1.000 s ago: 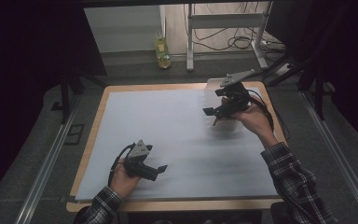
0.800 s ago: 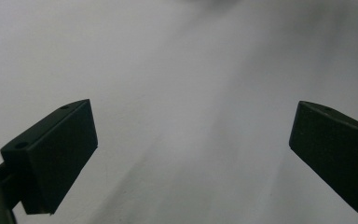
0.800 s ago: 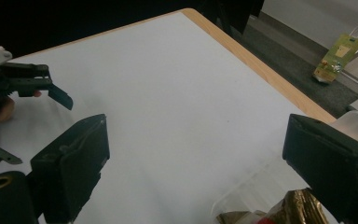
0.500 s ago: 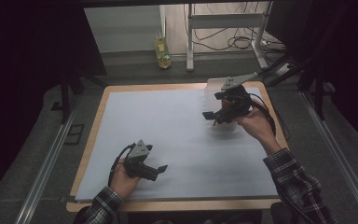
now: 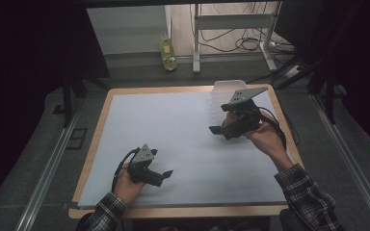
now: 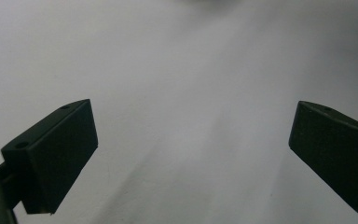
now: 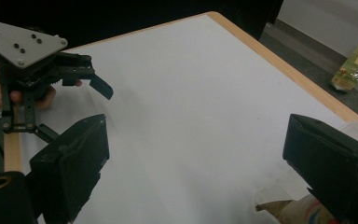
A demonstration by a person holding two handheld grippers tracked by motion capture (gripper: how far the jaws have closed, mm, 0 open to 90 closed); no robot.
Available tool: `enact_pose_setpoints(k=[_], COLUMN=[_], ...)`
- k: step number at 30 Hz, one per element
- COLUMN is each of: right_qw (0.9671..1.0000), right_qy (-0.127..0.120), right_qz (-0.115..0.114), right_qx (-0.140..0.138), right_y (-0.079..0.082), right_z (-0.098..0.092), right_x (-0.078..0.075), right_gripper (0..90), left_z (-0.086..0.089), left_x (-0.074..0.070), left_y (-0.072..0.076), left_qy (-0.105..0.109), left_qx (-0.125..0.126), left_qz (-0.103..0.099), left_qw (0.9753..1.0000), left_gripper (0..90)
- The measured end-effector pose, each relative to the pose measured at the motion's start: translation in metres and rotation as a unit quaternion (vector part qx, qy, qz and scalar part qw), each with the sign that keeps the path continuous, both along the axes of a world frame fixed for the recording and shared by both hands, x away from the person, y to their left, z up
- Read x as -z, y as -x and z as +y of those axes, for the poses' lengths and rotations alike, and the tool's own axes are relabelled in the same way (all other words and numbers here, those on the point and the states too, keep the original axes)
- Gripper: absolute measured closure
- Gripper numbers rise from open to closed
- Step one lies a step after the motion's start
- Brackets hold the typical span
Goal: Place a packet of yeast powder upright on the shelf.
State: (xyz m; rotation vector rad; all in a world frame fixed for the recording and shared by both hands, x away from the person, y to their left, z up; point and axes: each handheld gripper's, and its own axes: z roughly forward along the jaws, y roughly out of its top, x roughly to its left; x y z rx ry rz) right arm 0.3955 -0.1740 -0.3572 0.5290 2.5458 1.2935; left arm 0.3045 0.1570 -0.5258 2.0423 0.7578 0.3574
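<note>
My left gripper (image 5: 165, 176) rests low near the table's front left, open, its black jaws (image 6: 191, 154) spread wide over bare white sheet. Over the right side of the table hangs my right gripper (image 5: 220, 131), also open, jaws (image 7: 196, 163) far apart with nothing between them. A crumpled packet (image 7: 291, 210) with brown and red print lies just inside its right jaw, low in the right gripper view; I cannot tell whether they touch. Behind this gripper, a pale translucent thing (image 5: 224, 89) sits at the table's far right.
A white sheet (image 5: 183, 130) covers the wooden table (image 5: 99, 125). Beyond the far edge, a yellow-green bottle (image 5: 168, 50) lies on the floor, with white frame legs (image 5: 196, 38) and cables near it. Metal rails run along both sides.
My right gripper has come a little nearer to the person, away from the far edge. The left gripper has stayed put.
</note>
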Motion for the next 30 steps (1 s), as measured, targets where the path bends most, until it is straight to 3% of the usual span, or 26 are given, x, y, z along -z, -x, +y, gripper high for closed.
enact_pose_setpoints(k=[30], right_qw=[1.0000], right_qy=[0.006], right_qz=[0.005], right_qx=[-0.004], right_y=[0.037], right_z=[-0.014], right_x=[0.041], right_gripper=[5.6], left_z=[0.000], left_x=[0.000], left_y=[0.000], left_qy=[-0.002], left_qx=[0.004], left_qz=[0.000], left_qw=[1.0000], left_gripper=[1.2])
